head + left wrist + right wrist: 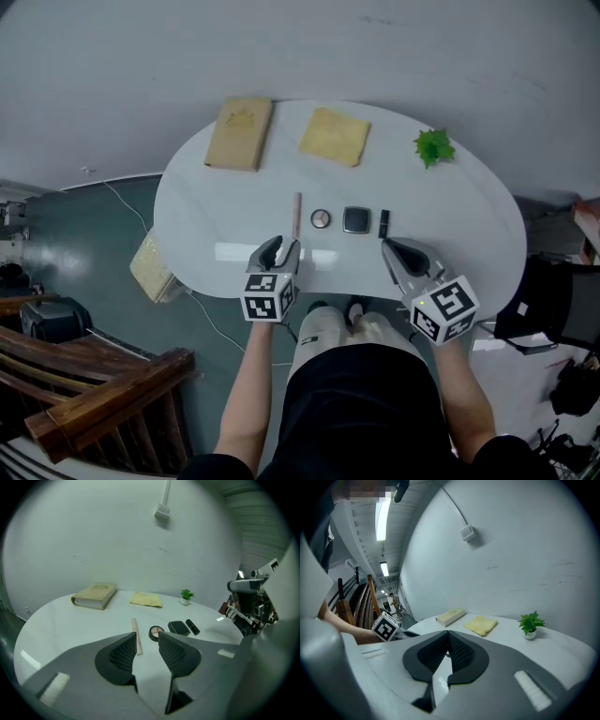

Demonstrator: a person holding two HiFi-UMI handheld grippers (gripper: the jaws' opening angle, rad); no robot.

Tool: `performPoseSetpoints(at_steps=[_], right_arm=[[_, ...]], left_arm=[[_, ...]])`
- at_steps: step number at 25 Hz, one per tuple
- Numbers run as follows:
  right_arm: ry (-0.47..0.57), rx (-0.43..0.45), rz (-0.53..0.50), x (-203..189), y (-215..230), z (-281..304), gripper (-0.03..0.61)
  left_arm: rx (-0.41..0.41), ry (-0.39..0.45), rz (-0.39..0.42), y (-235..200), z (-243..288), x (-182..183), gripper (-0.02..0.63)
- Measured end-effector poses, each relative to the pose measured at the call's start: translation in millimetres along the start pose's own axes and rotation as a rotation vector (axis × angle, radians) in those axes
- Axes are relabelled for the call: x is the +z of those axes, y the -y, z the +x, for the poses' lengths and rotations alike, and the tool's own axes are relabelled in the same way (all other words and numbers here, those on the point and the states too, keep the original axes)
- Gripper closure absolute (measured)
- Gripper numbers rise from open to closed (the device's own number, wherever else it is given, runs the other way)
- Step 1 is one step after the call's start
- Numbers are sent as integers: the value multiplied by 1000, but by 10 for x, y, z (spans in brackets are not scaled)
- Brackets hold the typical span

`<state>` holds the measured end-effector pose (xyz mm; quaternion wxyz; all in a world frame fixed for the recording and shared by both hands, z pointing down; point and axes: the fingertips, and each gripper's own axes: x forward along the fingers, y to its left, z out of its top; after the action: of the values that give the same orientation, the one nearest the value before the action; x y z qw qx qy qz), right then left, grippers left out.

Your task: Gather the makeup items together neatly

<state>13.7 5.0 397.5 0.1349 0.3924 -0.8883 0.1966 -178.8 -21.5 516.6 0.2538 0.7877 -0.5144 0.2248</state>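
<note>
The makeup stuff sits in a short row near the front middle of the white surface: a pale makeup pencil, a round compact, a dark square compact and a small dark tube, all close together with small gaps between them. The pencil lies lengthwise, pointing away from the person, so it reads as the left end of the line-up. The left gripper hovers right at the pencil's near end with its jaws parted and nothing pinched between them. In the left gripper view the pencil shows through the gap, but it's lying flat on the surface beyond the tips, so my guess is that's the item it's dealing with. The right gripper has its jaws clenched on nothing and is parked just in front of the tube, which looks like waiting more than working. The book, yellow cloth and little plant sit well apart at the far side, out of the way. Hard bits: the right gripper view is basically useless for the makeup, since its own jaws block the whole row. The pencil's near end is cut off behind the left jaw in the left gripper view. I can't tell whether the dark tube is a lipstick or something else, and the book cover's print is too small to read.
</note>
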Motion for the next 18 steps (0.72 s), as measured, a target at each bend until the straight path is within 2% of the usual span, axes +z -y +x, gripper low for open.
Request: performPoseSetpoints(at_steps=[11,18], right_arm=[[77,-96,-16,321,-421,-46,569],[116,-150,-28,449,-740,-121,569]], left_arm=[[-140,131,178,228,-597,615,472],[-207,219,208,259,-1006,842,493]])
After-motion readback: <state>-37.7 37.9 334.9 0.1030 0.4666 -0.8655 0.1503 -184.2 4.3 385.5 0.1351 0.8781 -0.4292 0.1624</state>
